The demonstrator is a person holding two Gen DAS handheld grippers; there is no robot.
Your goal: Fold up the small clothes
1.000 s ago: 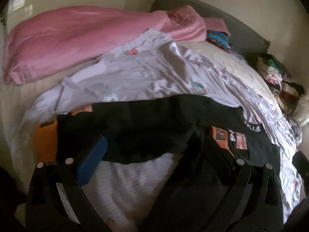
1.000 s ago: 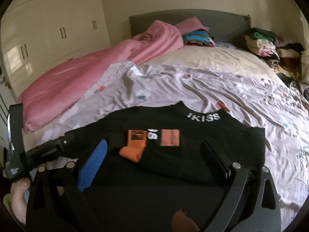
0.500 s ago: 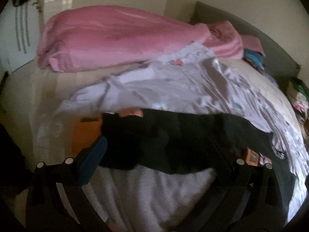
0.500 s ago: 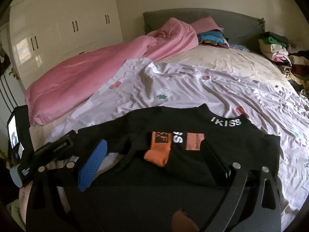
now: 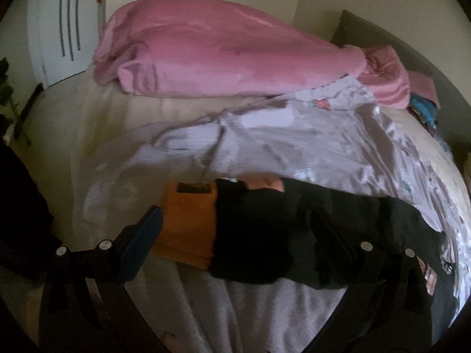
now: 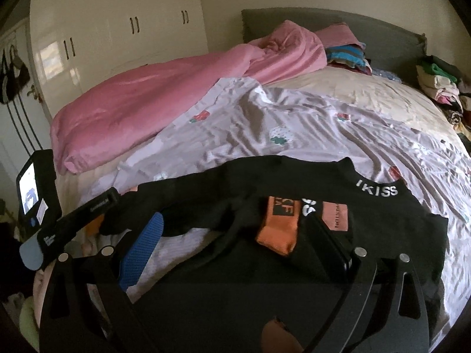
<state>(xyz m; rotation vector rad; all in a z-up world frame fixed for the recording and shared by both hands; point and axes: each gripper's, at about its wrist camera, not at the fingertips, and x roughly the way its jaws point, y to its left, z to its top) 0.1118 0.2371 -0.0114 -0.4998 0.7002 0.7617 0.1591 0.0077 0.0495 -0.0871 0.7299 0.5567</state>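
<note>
A small black sweater (image 6: 368,223) with "IKISS" on the collar and orange patches lies flat on the grey floral sheet (image 6: 294,129). One sleeve with an orange cuff (image 6: 278,234) is folded across its chest. The other sleeve (image 5: 279,229) stretches left, ending in an orange cuff (image 5: 188,229). My left gripper (image 5: 235,238) is open and hovers over that sleeve near its cuff. It also shows in the right wrist view (image 6: 73,220). My right gripper (image 6: 238,235) is open above the sweater's lower body, holding nothing.
A pink duvet (image 5: 223,53) is heaped along the left side of the bed. Folded clothes (image 6: 347,56) lie by the grey headboard and a pile of clothes (image 6: 441,85) sits at the far right. White wardrobes (image 6: 117,35) stand behind.
My left gripper has swung left along the stretched sleeve, bringing the orange cuff between its fingers. My right gripper has turned slightly left; the sweater has not moved.
</note>
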